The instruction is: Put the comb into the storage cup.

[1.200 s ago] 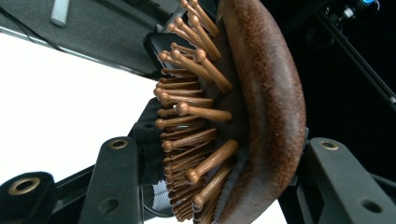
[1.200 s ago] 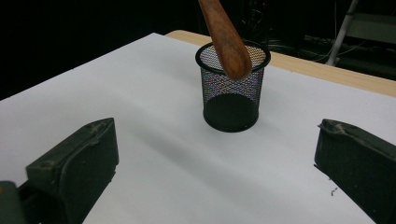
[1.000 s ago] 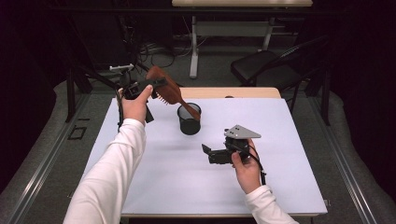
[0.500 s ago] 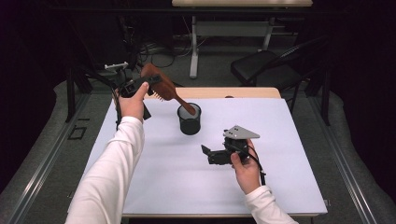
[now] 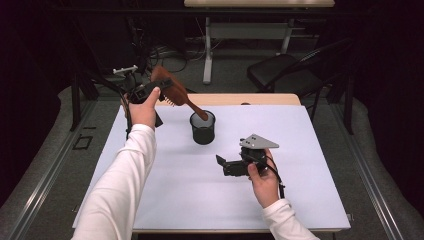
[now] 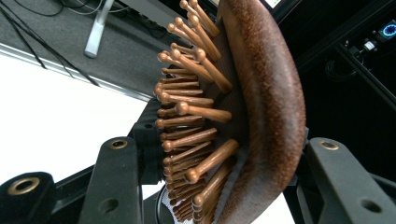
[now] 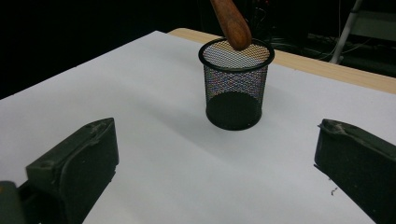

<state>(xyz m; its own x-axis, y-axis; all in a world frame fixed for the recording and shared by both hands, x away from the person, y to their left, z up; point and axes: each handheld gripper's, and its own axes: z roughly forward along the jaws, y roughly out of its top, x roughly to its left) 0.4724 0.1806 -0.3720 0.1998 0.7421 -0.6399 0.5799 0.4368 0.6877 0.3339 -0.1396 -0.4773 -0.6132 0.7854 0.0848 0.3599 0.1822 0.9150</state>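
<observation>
One wooden hairbrush point(image 5: 172, 92) sits pinched in the left gripper point(image 5: 159, 89), handle tip at the mesh cup's point(image 5: 203, 129) rim; the right gripper point(image 5: 223, 165) is spread, empty.

A lab-like recording room: dark curtained walls, white-topped table point(image 5: 300, 150), floor cables point(image 5: 165, 55), a spare chair point(image 5: 285, 75).

Hairbrush point(image 5: 175, 95) handle tip now higher, at the rim of the mesh cup point(image 5: 203, 128).
</observation>
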